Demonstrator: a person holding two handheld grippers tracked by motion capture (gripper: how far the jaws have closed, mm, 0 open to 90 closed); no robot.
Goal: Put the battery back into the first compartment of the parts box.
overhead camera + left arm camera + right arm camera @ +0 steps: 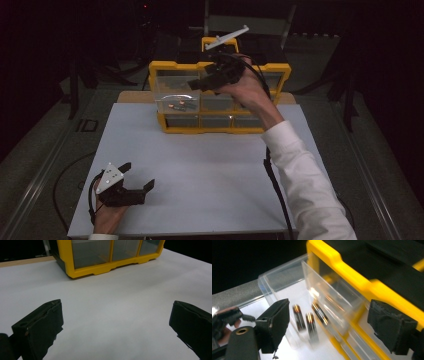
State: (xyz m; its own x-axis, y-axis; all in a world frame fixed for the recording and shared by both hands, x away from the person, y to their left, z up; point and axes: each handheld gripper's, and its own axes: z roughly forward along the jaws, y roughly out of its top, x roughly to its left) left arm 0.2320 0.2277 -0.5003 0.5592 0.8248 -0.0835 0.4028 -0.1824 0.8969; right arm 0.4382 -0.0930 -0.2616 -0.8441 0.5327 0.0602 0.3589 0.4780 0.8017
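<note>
- Dark surroundings close in on every side of the high view, with a grey floor around the table.
- White table top (pixel 210 165) fills the centre and lower middle of that view.
- Yellow drawer cabinet (pixel 172 67) stands at the upper centre, at the far edge of the table.
- Clear drawer (pixel 172 95) juts out of the cabinet's left side, pulled open toward the person.
- Right gripper (pixel 197 84) hovers at upper centre, just above the open drawer, its jaws spread apart with nothing between them.
- Left gripper (pixel 137 176) rests at the lower left of the table, well apart from the cabinet, jaws wide and empty.
- Three small dark cylinders (pixel 310 325) lie side by side on the drawer floor, at the centre of the right gripper view, blurred.
</note>
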